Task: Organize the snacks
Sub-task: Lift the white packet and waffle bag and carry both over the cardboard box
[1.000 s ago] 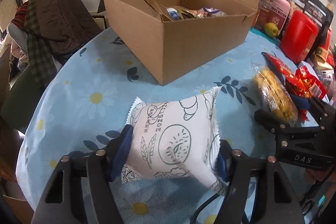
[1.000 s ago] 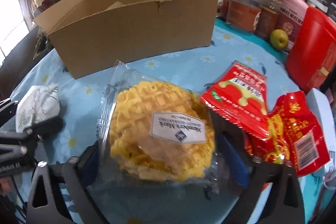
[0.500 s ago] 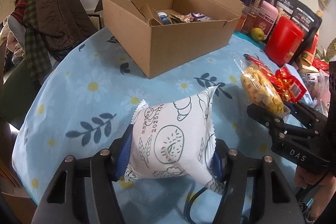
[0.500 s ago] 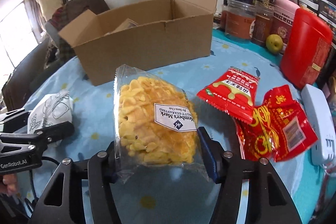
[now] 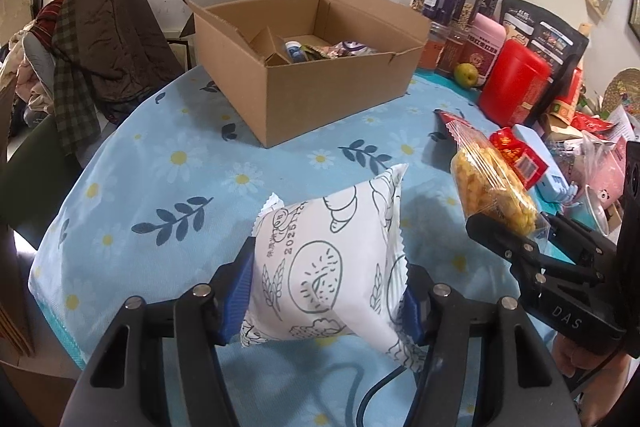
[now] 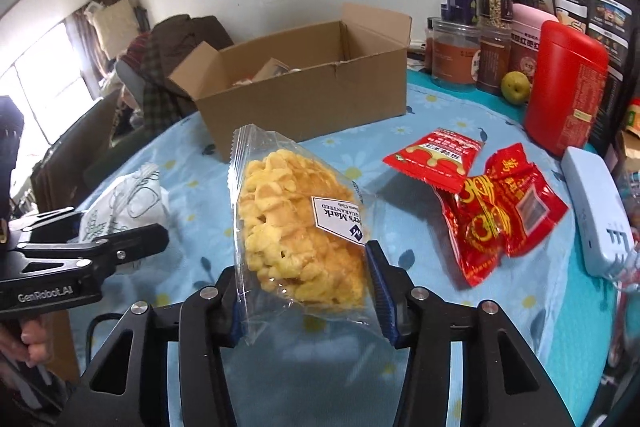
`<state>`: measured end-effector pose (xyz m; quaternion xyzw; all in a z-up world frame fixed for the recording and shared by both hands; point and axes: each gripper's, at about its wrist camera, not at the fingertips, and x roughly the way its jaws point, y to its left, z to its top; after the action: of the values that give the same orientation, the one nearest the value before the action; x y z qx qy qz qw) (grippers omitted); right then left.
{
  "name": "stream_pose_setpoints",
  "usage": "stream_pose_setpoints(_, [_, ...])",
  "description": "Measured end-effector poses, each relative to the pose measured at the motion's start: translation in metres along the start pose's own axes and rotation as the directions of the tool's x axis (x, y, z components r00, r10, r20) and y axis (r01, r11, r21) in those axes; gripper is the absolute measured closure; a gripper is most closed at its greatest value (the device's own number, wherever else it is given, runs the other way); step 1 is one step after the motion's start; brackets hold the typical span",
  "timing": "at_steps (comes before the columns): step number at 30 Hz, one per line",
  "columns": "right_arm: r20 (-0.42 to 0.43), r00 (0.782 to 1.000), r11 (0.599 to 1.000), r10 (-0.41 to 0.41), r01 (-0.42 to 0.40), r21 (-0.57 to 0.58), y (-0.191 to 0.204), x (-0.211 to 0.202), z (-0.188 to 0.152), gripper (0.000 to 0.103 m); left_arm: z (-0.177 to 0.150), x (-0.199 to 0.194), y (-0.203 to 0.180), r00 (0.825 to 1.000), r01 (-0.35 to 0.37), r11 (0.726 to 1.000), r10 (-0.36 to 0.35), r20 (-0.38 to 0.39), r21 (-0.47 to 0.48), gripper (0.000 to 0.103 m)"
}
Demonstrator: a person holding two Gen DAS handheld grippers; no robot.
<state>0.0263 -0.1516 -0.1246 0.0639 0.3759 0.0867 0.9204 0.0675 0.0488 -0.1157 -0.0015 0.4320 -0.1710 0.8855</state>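
Observation:
My left gripper [image 5: 325,291] is shut on a white snack packet [image 5: 328,255] with line drawings, held above the blue flowered tablecloth [image 5: 168,187]. In the right wrist view that packet [image 6: 128,195] shows at the left. My right gripper [image 6: 308,291] holds a clear packet of yellow waffle snack [image 6: 296,223] on edge above the cloth. Its jaws are closing, and the blue pads press the packet's sides. The left wrist view shows this packet [image 5: 488,183] at the right. An open cardboard box [image 5: 320,95] with several snacks inside stands beyond both, also seen as the box [image 6: 304,99] in the right wrist view.
Two red snack packets [image 6: 436,155] [image 6: 500,211] lie on the cloth right of my right gripper. A white device [image 6: 596,211], a red canister [image 6: 568,83], a pear [image 6: 515,87] and jars [image 6: 480,7] crowd the right side. A chair piled with clothes [image 5: 92,43] stands at the left.
Both grippers have risen off the table with their packets. The right jaws narrowed onto the waffle packet, which tipped from flat onto its edge.

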Motion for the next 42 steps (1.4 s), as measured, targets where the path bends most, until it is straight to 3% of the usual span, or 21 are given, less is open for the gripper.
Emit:
stream_pose_setpoints(11, [0.055, 0.996, 0.998, 0.064, -0.063, -0.021, 0.006, -0.037, 0.004, 0.055, 0.01, -0.032, -0.013, 0.997, -0.008, 0.999, 0.006, 0.071, 0.034, 0.043])
stream_pose_setpoints(19, [0.101, 0.989, 0.993, 0.109, -0.104, -0.055, 0.015, -0.063, 0.014, 0.055, 0.021, -0.058, -0.028, 0.991, 0.03, 0.998, -0.037, 0.129, 0.053, 0.044])
stream_pose_setpoints(32, [0.167, 0.974, 0.986, 0.151, -0.136, -0.099, 0.02, -0.089, 0.046, 0.055, 0.05, -0.086, -0.05, 0.972, 0.039, 0.994, -0.062, 0.229, 0.101, 0.045])
stream_pose_setpoints(42, [0.221, 0.958, 0.98, 0.184, -0.162, -0.116, 0.019, -0.087, 0.087, 0.055, 0.093, -0.089, -0.051, 0.947, 0.055, 0.991, -0.091, 0.308, 0.124, 0.049])
